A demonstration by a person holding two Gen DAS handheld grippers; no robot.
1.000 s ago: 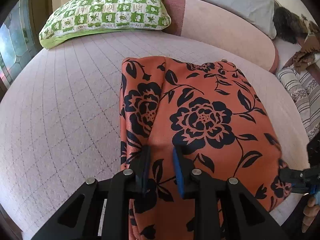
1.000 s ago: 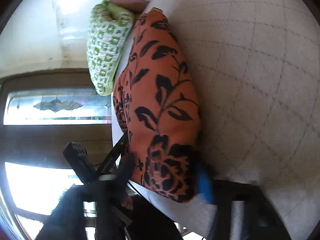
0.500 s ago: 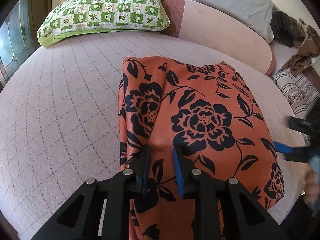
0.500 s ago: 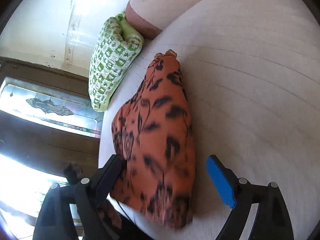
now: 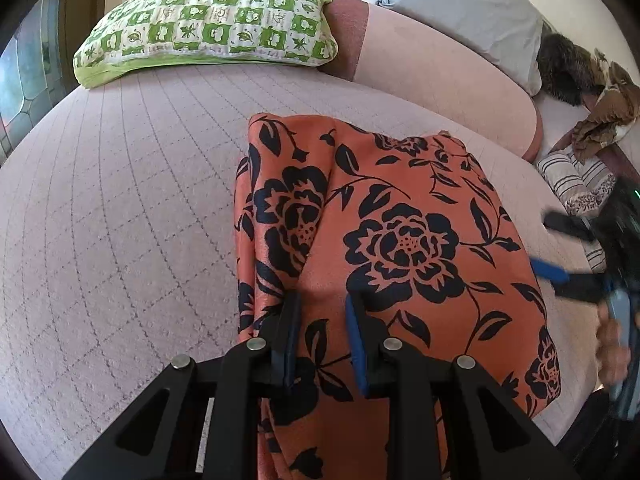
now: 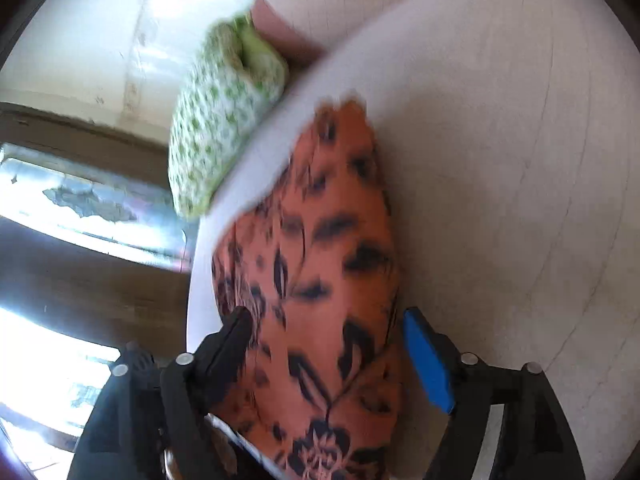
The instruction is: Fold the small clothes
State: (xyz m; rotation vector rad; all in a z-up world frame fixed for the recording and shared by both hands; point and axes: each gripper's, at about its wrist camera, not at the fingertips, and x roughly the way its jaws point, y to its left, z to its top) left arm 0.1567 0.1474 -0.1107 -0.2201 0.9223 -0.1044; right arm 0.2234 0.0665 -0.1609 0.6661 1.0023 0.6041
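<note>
- The left gripper [image 5: 320, 332] sits low over the near edge of the orange flowered cloth [image 5: 400, 248]; its two fingers stand a little apart with cloth between them, and I cannot tell if they pinch it or just rest on it
- The right gripper [image 6: 326, 356] is wide open, its black finger on one side of the cloth and its blue finger on the other, not squeezing
- In the left view the right gripper [image 5: 568, 256] is blurry, just beside the cloth's right edge
- The cloth lies on the pink quilted bed [image 5: 120, 220], already folded over with a fold line down its left part
- I think the step is getting ready for one more fold
- Next, the right gripper needs to close on the right edge, then lift it across
- A green checked pillow [image 5: 208, 20] lies far behind
</note>
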